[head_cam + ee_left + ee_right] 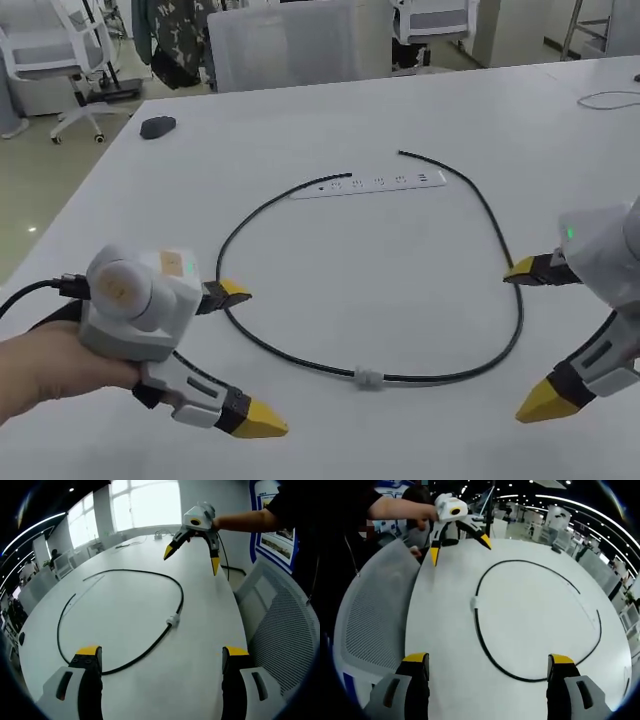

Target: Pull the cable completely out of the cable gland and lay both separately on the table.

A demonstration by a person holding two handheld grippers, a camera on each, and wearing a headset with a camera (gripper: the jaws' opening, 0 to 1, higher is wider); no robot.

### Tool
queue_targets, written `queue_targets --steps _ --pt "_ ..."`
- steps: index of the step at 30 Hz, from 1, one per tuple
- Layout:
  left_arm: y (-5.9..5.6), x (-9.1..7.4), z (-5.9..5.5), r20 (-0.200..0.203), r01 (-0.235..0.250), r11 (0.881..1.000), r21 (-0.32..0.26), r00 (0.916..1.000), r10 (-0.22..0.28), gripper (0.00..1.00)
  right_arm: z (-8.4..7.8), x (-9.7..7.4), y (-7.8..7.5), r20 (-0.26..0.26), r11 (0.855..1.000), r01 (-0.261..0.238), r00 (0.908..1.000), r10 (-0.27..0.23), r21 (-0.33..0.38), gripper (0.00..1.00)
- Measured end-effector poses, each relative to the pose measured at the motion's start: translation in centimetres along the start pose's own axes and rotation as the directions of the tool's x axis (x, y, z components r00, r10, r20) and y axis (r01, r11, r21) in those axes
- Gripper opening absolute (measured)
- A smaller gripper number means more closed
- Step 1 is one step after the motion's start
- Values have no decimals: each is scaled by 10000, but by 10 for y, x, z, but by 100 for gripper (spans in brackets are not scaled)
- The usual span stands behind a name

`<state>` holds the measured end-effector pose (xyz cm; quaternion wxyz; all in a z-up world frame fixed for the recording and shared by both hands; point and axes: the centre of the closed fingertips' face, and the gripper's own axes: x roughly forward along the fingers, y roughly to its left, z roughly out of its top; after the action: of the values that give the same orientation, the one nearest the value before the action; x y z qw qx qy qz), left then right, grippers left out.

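A white table [400, 290] in an open office carries a power strip [370, 183]. The right gripper [530, 337] is cut off by the frame edge, and the left gripper [250, 358] covers a short stretch of the black cable [300, 362]. Both hover empty, jaws wide apart. The cable lies in an open loop with its ends toward the strip. The cable gland [368, 378], too small for detail, sits threaded on the near arc, its long axis along the cable.

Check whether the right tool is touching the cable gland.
Apart. The right gripper view shows the cable gland well ahead of the right tool, with bare tabletop between them.
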<state>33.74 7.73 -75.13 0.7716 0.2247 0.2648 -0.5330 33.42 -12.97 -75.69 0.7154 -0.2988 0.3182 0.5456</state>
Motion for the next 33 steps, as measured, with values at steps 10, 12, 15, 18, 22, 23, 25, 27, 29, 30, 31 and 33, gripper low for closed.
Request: queue_targets --steps 10,12,15,18,22,23,25,27,29,30,31,33 --pt "2 -4 4 111 -189 9994 296 9998 186 100 3 -1 1 120 9999 104 9999 -104 -63 99" --pt "2 -4 3 92 -210 9992 348 9997 207 100 2 -1 1 103 10000 72 9999 -71 -28 99" --pt "2 -2 1 30 -157 9996 245 9999 157 100 -1 2 2 110 10000 17 9999 -18 84 99" --pt "1 1 0 8 -102 9997 219 9999 102 100 -1 4 3 140 9999 -38 9999 36 133 99" --pt "0 4 -2 -80 -15 9999 134 10000 16 100 -2 8 2 156 9997 -104 9998 101 217 99" --pt "-1 5 -2 -79 58 10000 -16 10000 -58 100 0 9 2 220 9996 -109 9997 103 247 99" --pt "-1 6 -3 -71 98 9999 -28 9999 -99 100 2 11 2 314 9990 -205 9993 193 392 99" --pt "0 7 -4 -107 106 9999 -60 9999 -106 100 5 14 3 439 9980 -314 9986 289 555 99" --pt "2 9 -8 -191 107 9999 -99 9998 -109 100 6 18 3 445 9979 -330 9985 306 555 98" --pt "2 9 -9 -192 109 9999 -109 9998 -111 100 6 20 3 433 9979 -368 9985 345 537 98" --pt "1 8 -9 -196 140 9997 -199 9997 -144 100 7 21 3 428 9977 -409 9983 386 547 98" --pt "2 8 -11 -179 116 9996 -257 9998 -121 100 8 24 3 467 9975 -449 9980 424 545 98"
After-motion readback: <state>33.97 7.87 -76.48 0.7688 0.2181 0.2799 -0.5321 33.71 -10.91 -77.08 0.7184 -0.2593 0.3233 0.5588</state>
